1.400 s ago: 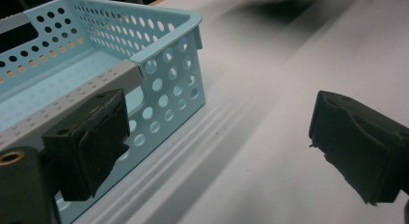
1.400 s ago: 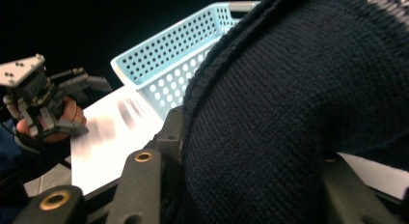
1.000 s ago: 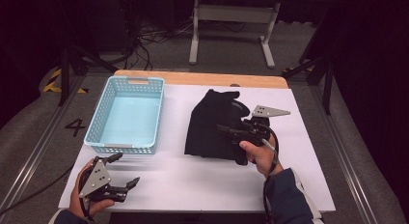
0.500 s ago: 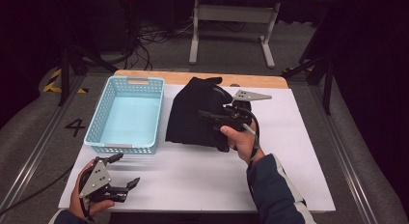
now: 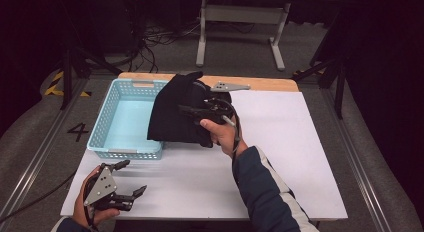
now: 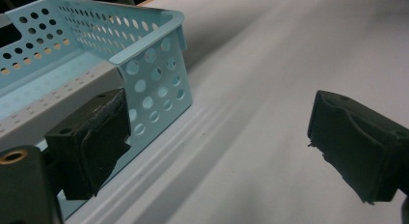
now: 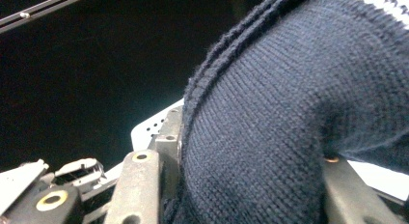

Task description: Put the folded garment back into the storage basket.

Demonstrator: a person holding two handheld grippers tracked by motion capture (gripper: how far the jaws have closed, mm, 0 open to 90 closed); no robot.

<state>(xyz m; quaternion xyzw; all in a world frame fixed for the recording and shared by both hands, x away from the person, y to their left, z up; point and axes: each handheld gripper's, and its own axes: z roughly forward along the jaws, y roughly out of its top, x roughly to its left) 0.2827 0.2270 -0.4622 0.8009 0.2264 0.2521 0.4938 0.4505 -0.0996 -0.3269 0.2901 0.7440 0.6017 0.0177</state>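
Basket point(image 5: 125, 123) left on table point(image 5: 280, 142), sweater point(image 5: 175, 112) overlapping

Basket point(image 5: 125, 123): perforated pale-blue plastic, slightly glossy.
Garment point(image 7: 260, 137): your dark, matt ribbed knit cloth.
Table point(image 5: 280, 157): smooth white, matt.

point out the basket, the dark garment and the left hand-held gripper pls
basket point(image 5: 119, 123), high view, on its pale blue floor.
dark garment point(image 5: 172, 114), high view, on the hanging cloth left of the right hand.
left hand-held gripper point(image 5: 131, 178), high view, midway between its two open jaw tips.
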